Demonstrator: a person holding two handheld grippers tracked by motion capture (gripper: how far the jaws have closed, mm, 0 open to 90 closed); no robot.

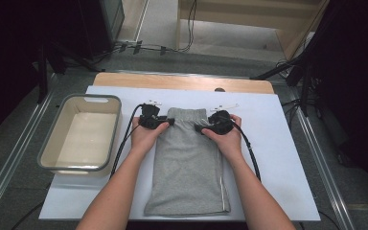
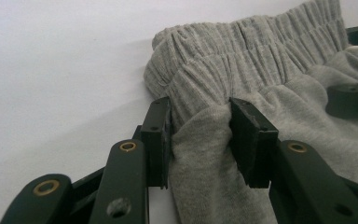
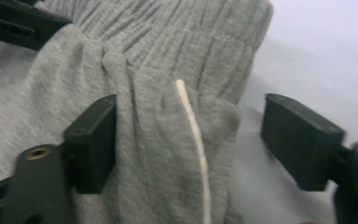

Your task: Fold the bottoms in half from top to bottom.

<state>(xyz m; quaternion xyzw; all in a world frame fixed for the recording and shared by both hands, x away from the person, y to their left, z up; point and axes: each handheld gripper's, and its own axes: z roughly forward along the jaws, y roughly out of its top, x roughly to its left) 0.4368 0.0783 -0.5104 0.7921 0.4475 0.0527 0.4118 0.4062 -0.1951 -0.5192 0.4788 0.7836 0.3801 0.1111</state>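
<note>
Grey pants (image 1: 187, 167) with an elastic waistband and a white side stripe (image 1: 222, 187) lie folded on the white sheet, waistband at the far end. My left gripper (image 1: 170, 122) sits at the waistband's left corner. In the left gripper view its jaws (image 2: 200, 140) pinch a raised fold of the grey cloth (image 2: 261, 60) just below the waistband. My right gripper (image 1: 199, 128) rests at the waistband's right side. In the right gripper view it (image 3: 198, 140) stands open around a bunched ridge of cloth (image 3: 158, 163) with the stripe (image 3: 193, 126). One pad touches the cloth and the other stands apart over the sheet.
A beige tub with a grey rim (image 1: 52, 139) stands left of the pants, nothing in it. The white sheet (image 1: 278, 158) covers a wooden table (image 1: 182, 82). Metal rails run along both sides, and cables and dark stands lie beyond the far edge.
</note>
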